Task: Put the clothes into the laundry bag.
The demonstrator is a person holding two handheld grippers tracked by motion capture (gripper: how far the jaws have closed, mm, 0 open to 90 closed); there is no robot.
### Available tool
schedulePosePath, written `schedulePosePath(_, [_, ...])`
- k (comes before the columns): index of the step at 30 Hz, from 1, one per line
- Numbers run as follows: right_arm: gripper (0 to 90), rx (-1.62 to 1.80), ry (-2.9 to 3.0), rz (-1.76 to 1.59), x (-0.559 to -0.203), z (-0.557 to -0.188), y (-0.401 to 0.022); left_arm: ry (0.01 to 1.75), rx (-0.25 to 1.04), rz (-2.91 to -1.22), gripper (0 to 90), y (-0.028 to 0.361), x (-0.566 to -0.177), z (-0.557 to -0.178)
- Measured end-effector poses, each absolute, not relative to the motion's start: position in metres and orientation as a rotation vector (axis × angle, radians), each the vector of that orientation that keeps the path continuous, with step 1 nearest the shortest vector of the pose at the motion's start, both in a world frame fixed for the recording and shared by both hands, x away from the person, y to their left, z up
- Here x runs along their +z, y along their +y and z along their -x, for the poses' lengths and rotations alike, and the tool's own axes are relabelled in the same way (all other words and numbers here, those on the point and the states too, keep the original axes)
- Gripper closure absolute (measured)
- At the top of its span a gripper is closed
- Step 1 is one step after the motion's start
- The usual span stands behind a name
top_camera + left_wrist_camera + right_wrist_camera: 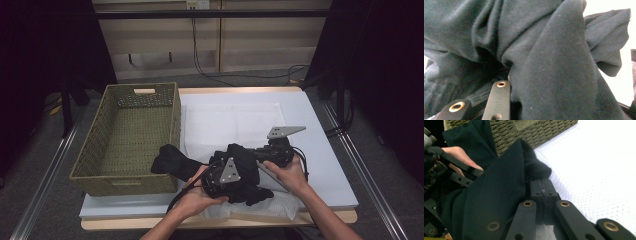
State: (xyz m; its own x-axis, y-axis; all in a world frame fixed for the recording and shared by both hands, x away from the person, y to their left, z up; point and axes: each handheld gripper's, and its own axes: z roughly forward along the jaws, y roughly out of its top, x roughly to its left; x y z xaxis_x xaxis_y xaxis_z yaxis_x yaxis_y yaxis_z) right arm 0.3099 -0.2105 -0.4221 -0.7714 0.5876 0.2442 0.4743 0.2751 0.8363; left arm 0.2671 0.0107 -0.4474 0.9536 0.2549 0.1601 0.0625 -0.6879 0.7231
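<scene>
A dark garment (172, 162) lies bunched on the white mat at the table's near side, one end reaching toward the basket. My right gripper (256, 155) comes in from the right and is shut on a fold of it; in the right gripper view its pads (536, 187) meet with the cloth (496, 195) pinched between them. My left gripper (244, 169) sits low on top of the bundle, its grey plate up. In the left gripper view the garment (549, 62) is heaped over the jaws; one jaw shows, the other is buried, and the pads are hidden.
An empty woven basket (125, 181) stands at the table's left, its wall (524, 130) close behind the garment. A white quilted mat (235, 122) covers the middle of the pale table (325, 165). Dark curtains and cables lie beyond the far edge.
</scene>
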Motion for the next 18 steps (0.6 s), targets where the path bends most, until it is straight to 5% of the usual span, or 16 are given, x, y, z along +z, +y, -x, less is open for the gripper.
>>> schedulePosePath(13, [89.6,1.511,2.416,-1.013,-0.422,-0.309,-0.209,0.221,0.276,-2.364,59.7,0.005,-0.463,-0.267])
schedulePosePath(18, [89.6,1.506,2.421,-1.025,-0.427,-0.311,-0.209,0.267,0.246,-2.350,50.0,0.010,-0.458,-0.268])
